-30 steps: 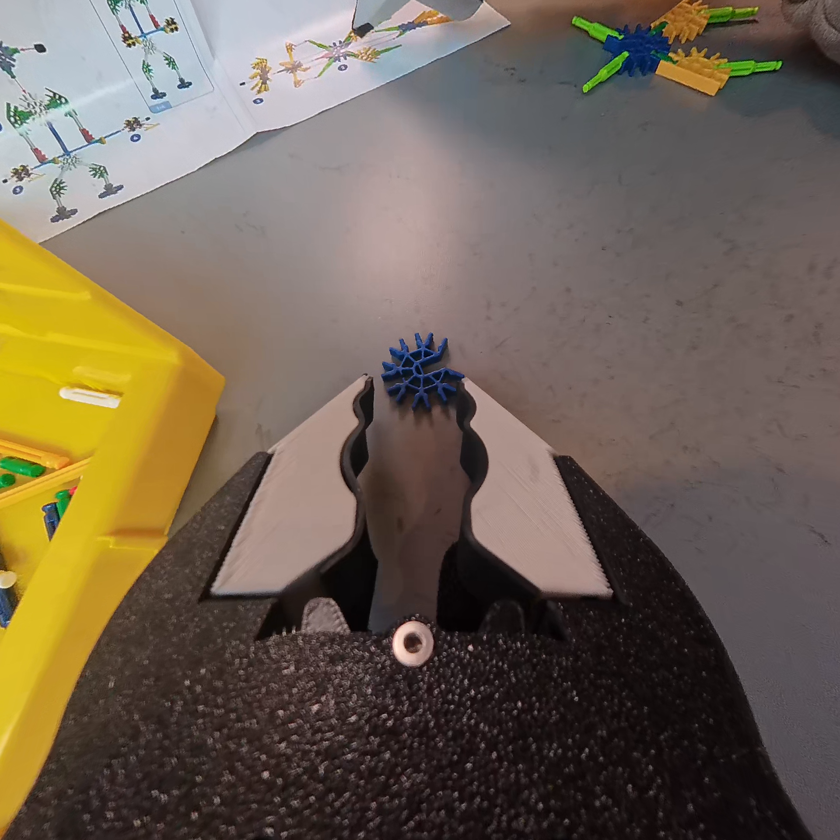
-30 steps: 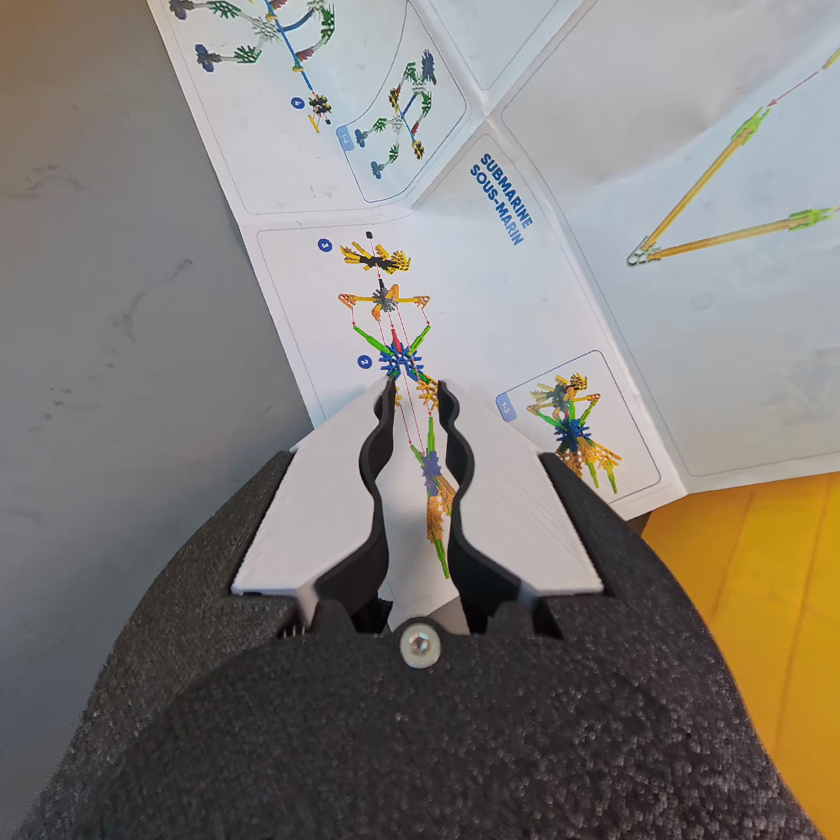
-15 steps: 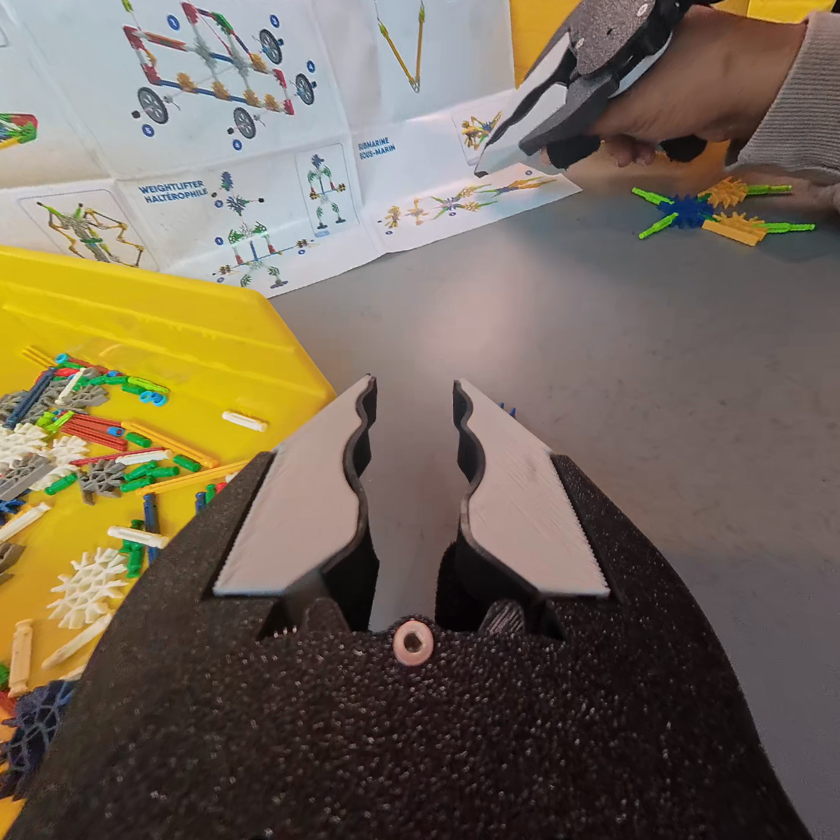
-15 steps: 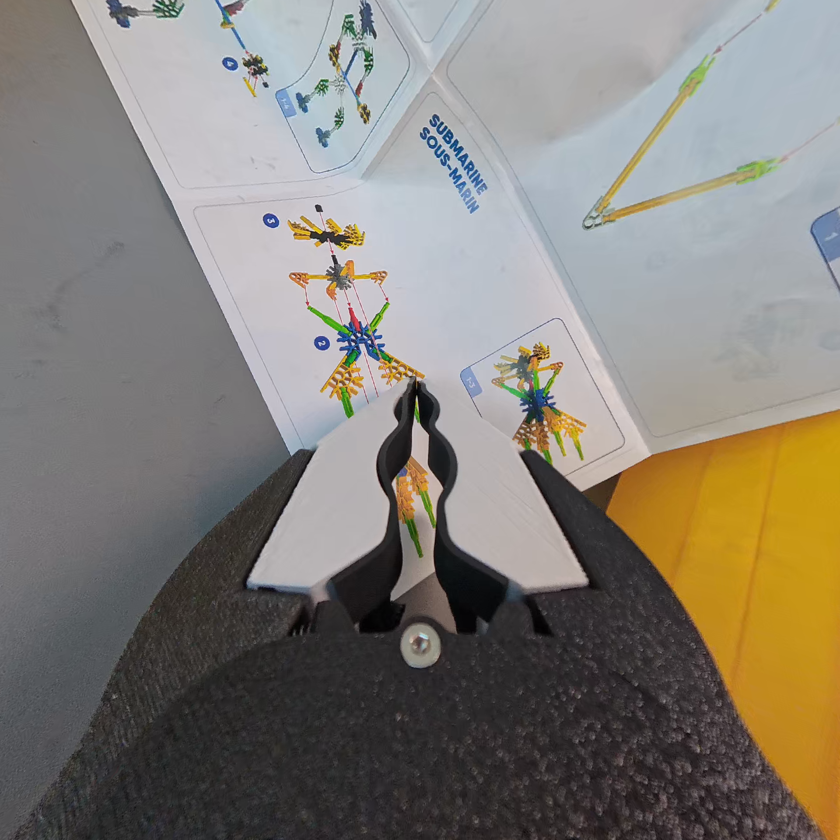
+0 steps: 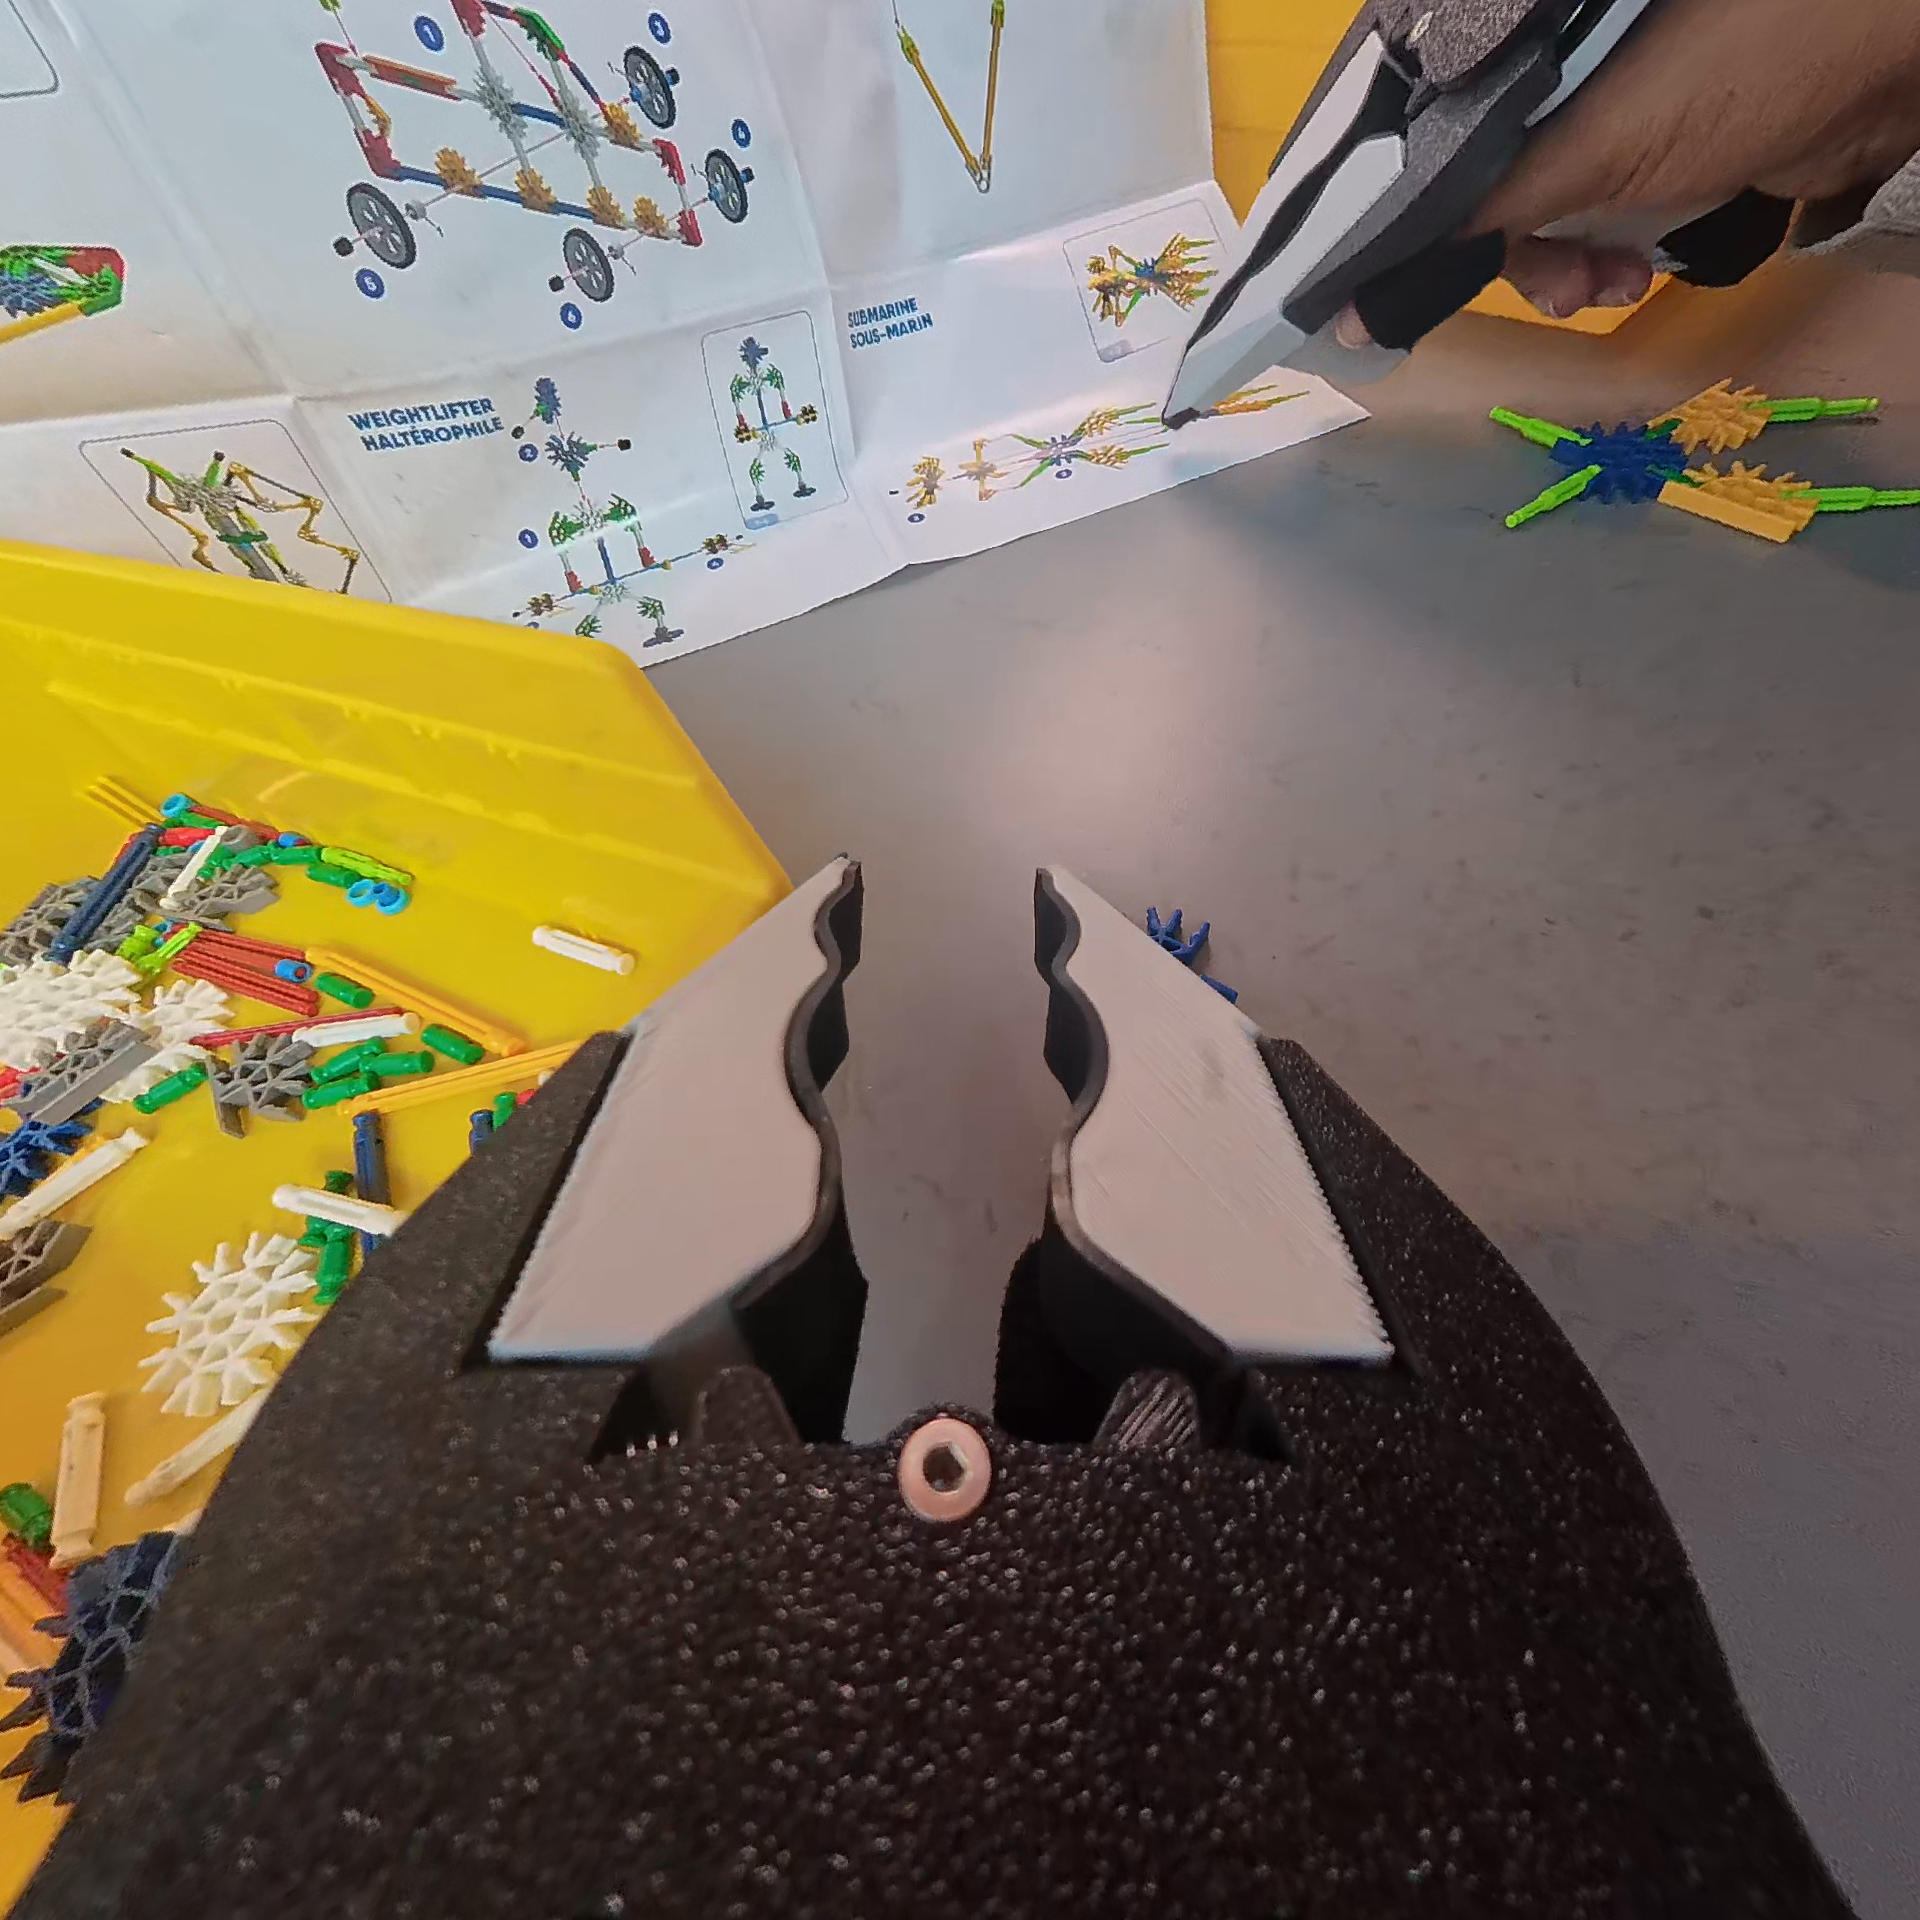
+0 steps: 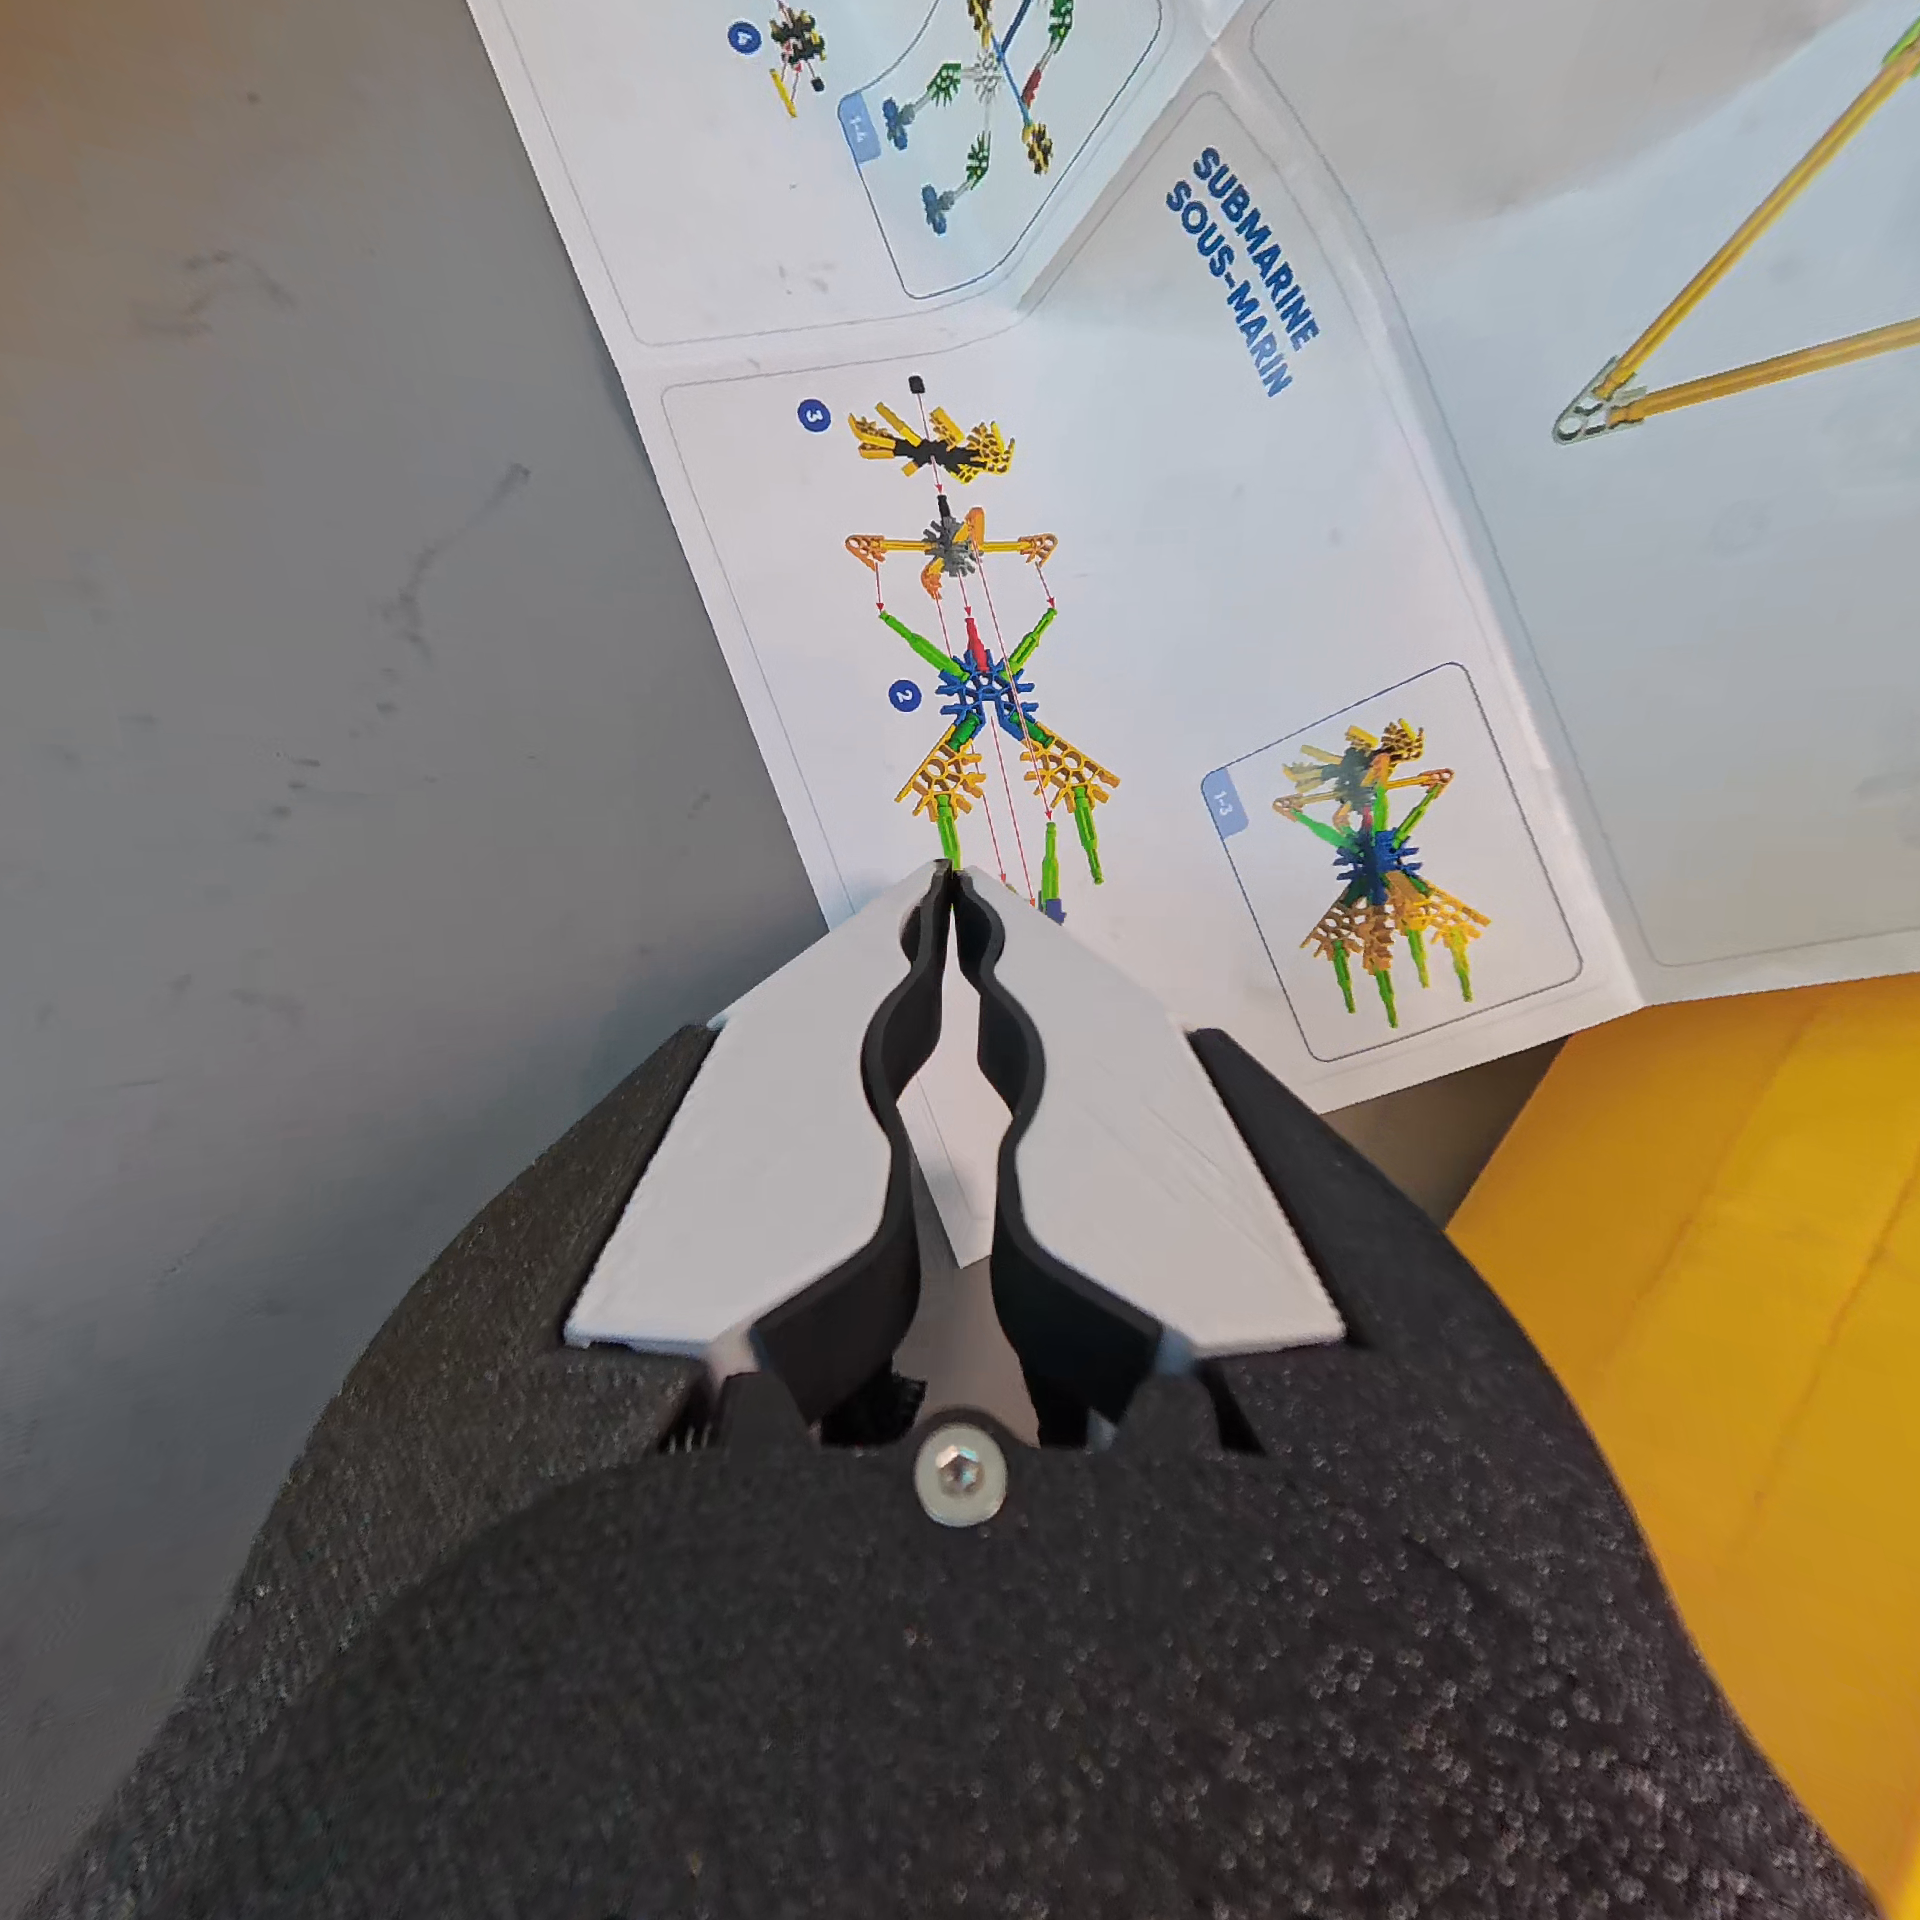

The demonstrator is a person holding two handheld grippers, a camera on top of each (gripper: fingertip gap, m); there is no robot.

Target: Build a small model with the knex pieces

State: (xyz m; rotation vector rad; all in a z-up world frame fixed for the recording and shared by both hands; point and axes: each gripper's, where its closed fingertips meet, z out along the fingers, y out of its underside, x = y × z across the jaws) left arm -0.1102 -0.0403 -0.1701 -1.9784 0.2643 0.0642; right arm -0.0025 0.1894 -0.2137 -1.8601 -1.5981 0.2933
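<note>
My left gripper (image 5: pixel 948 883) is open and empty above the grey table (image 5: pixel 1455 831). A small blue snowflake connector (image 5: pixel 1179 935) lies on the table just right of its right finger, partly hidden by it. My right gripper (image 6: pixel 953 873) is shut and empty, its tips down at the lower corner of the white instruction sheet (image 6: pixel 1195 468). It also shows in the left wrist view (image 5: pixel 1179 419), held by a person's hand (image 5: pixel 1714 135), tips touching the sheet (image 5: pixel 727 312). A small assembly of blue, yellow and green parts (image 5: pixel 1662 468) lies at the far right.
A yellow bin (image 5: pixel 364 748) with several loose rods and connectors stands at the left, close to my left gripper. A yellow surface (image 6: pixel 1714 1299) lies right of my right gripper, past the sheet's corner. Left tips to right tips: about 25 cm.
My left gripper let go of the blue connector, lifted and tilted up; the connector now lies beside its right finger. My right gripper closed fully and moved down toward the sheet's corner.
</note>
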